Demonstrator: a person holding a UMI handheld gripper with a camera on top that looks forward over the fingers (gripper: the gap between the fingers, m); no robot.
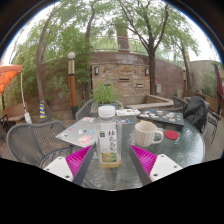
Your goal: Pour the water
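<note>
A bottle (pixel 108 137) is seen standing upright between the fingers (pixel 110 158), its white cap on and a pale label wrapped round its body. The pink pads (pixel 80 158) are spread to either side of it, and a narrow gap seems to be left at each side, so the fingers are taken as released rather than pressed on it; contact at the bottle's base cannot be ruled out. The bottle is carried by a round glass table (pixel 185 148). Just beyond the fingers and to the right of the bottle, a white mug (pixel 147 133) is set on the table, its handle turned to the right. Further to the right of the mug, a small red thing (pixel 171 134) lies flat. Metal chairs (pixel 30 140) are placed round the table, and a stone wall (pixel 125 75) and trees (pixel 120 25) are seen well beyond.
</note>
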